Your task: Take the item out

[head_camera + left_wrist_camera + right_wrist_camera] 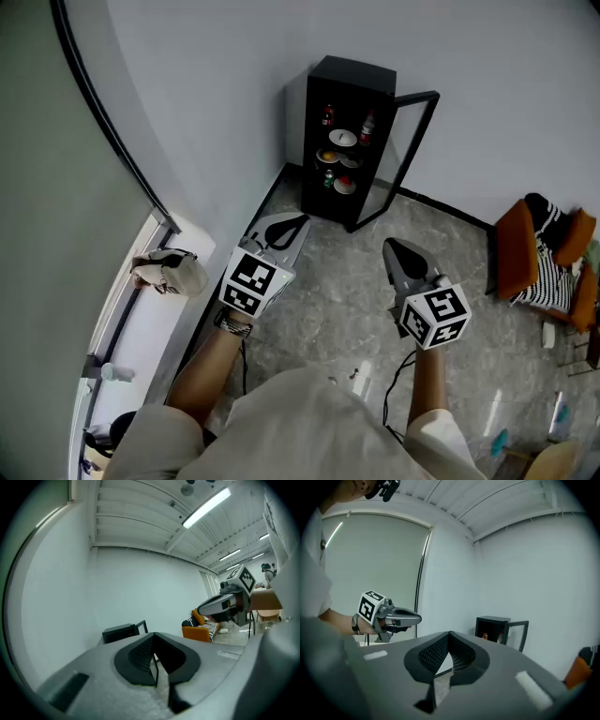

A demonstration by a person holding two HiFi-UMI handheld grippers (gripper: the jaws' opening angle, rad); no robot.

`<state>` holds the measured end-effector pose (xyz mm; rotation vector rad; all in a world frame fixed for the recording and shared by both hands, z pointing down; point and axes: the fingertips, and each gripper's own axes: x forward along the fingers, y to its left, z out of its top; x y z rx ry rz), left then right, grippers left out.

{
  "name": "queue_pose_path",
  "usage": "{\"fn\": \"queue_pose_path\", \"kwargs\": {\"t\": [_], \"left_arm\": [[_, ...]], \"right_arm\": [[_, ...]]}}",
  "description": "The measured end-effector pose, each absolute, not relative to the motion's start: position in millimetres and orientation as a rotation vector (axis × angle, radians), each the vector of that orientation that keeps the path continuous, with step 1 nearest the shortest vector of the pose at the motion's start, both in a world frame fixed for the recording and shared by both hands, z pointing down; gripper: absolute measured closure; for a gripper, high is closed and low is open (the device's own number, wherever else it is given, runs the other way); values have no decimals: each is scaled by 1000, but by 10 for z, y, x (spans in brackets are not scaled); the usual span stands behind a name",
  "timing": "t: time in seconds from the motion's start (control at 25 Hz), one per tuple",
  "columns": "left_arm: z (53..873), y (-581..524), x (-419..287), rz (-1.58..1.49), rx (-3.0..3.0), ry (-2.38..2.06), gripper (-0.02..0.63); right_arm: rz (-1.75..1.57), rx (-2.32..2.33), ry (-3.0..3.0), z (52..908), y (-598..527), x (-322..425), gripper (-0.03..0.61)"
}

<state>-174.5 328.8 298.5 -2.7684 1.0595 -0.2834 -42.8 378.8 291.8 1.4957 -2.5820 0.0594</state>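
Items point(337, 150) stand on the shelves of a small black cabinet point(349, 75), ahead of both claws and well apart from them across the grey floor point(328, 309). Among them are two small bottles on the top shelf point(328, 115), a white plate point(343, 138) just below, a bowl point(330, 156), and lower down a green can point(329, 176) beside a dish point(345, 185). The cabinet's glass door point(412, 150) hangs open on the side toward the right claw.

The left claw point(154, 637) has its jaws pressed together with nothing between them; in the left gripper view the cabinet sits just left of its tips. The right claw point(449, 634) is also closed tip to tip and empty, with the cabinet ahead and to the right of its tips. Both claws hover above the floor, side by side and apart from each other, pointing toward the cabinet.

Right of the right claw, well apart, stands an orange chair point(511, 248) with a striped cloth point(542, 272) on it. Left of the left claw a pale bag point(171, 272) rests on the window ledge point(141, 328).
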Motion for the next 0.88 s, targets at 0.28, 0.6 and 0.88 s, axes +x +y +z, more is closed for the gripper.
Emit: {"fn": "queue_pose_path", "kwargs": {"t": [0.28,0.6,0.88], "left_arm": [[3024,3246,-1835,-242,-2789,1068,609],[3158,3172,-2047,-255,-2786,1036,609],[3156,2792,-2004,-273,-2751,1000,609]], "right_arm": [[12,1576,-2594,2832,3688,-538,571],[-12,1599,-2538,2959,3538,-706,571],[-1,1609,-2534,3031,3189,-667,571]]}}
